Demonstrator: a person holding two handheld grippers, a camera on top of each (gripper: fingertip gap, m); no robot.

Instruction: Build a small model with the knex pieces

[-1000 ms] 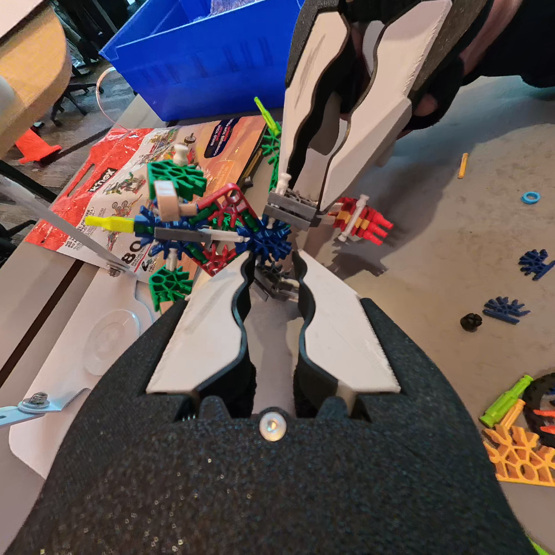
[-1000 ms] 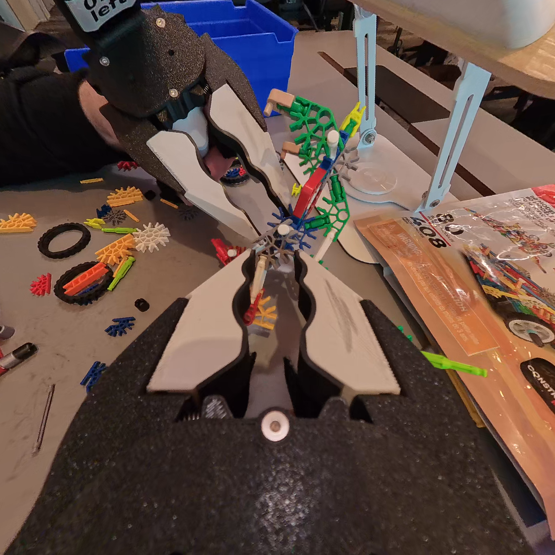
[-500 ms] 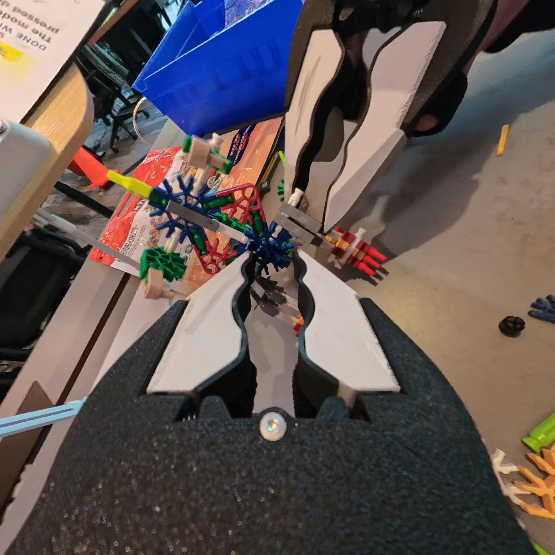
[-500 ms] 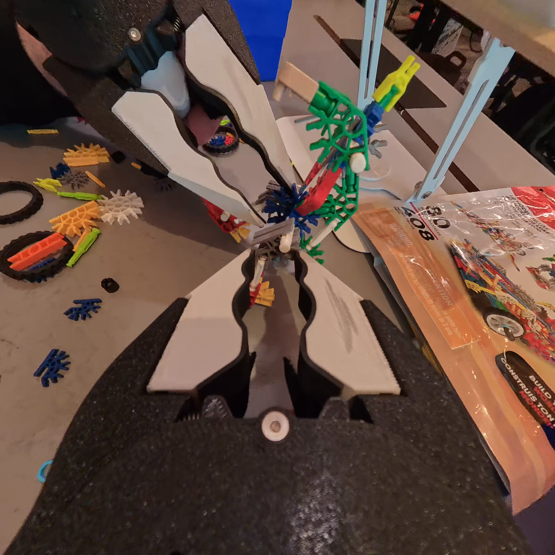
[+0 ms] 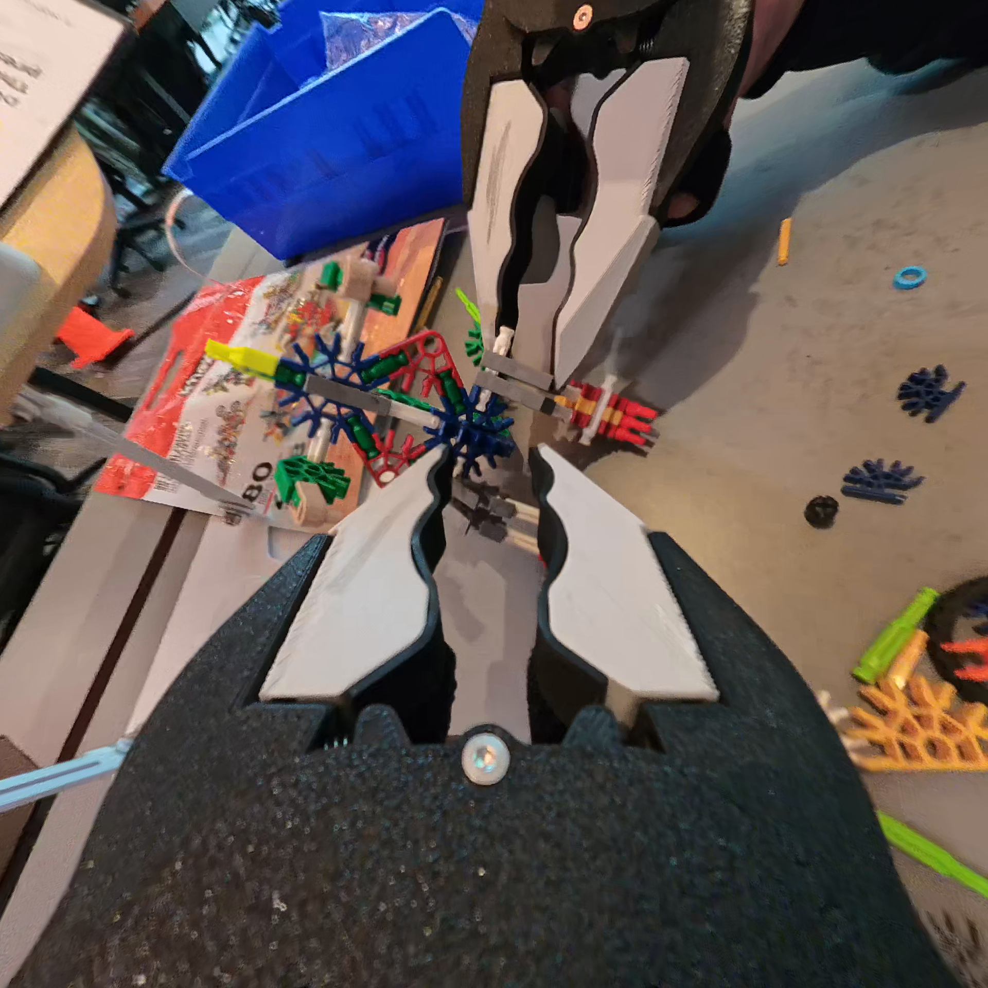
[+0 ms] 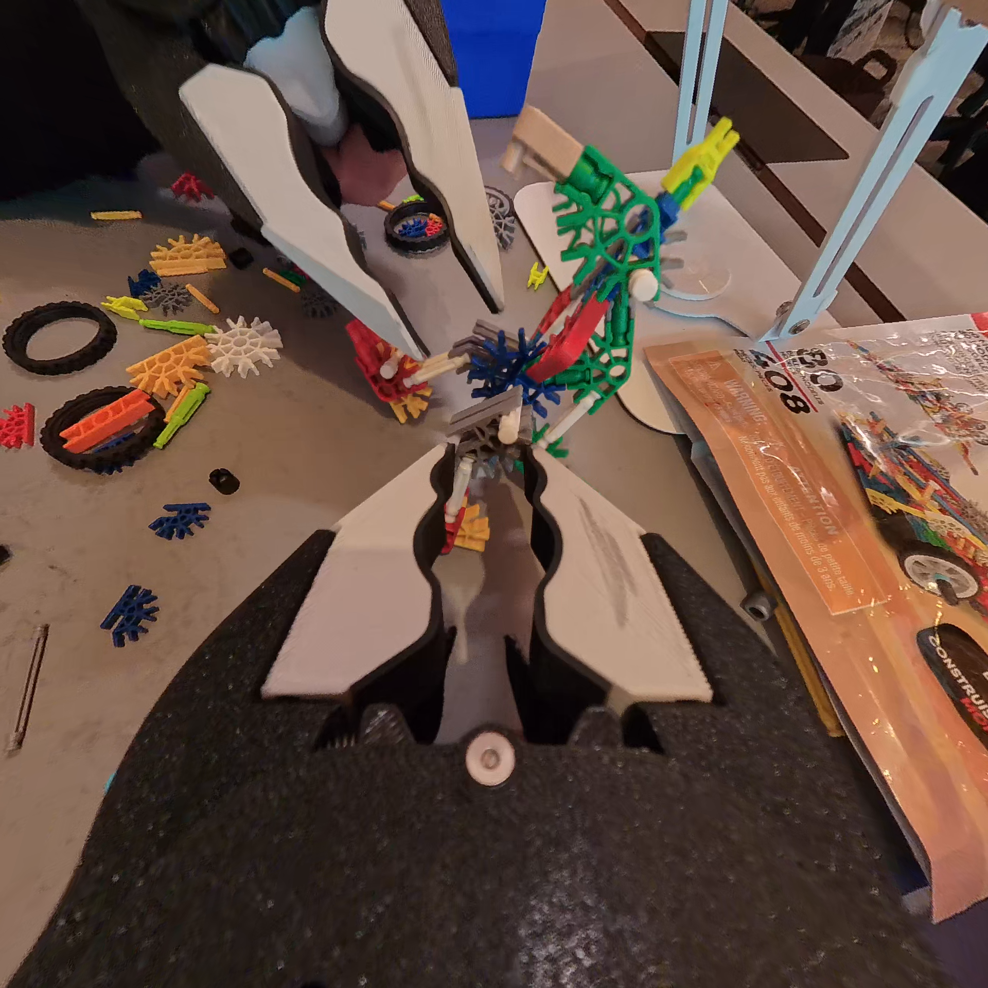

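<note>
A toy model (image 6: 604, 256) of green, red and blue plastic connectors with a yellow tip hangs above the grey table (image 6: 299, 481). It also shows in the left wrist view (image 5: 374, 390). My right gripper (image 6: 487, 452) is shut on the model's grey connector (image 6: 484, 422) with a white rod. It reaches down from above in the left wrist view (image 5: 526, 358). My left gripper (image 5: 492, 454) is open. Its tips flank the blue snowflake connector (image 5: 476, 427) with a gap on the right. In the right wrist view my left gripper (image 6: 460, 331) has its fingers apart beside a red-and-yellow arm (image 6: 385, 374).
A blue bin (image 5: 331, 139) stands behind. A printed toy bag (image 6: 802, 481) lies to the right. A white stand base (image 6: 695, 256) with light blue struts (image 6: 855, 187) is beyond the model. Loose tyres (image 6: 59, 337), orange, white and blue connectors (image 6: 179, 518) lie scattered at left. My right fingertips sit around 4 cm from my left ones.
Both grippers turned the model together, so its green part and yellow tip now stand higher in the right wrist view. My left gripper's jaws have widened a little.
</note>
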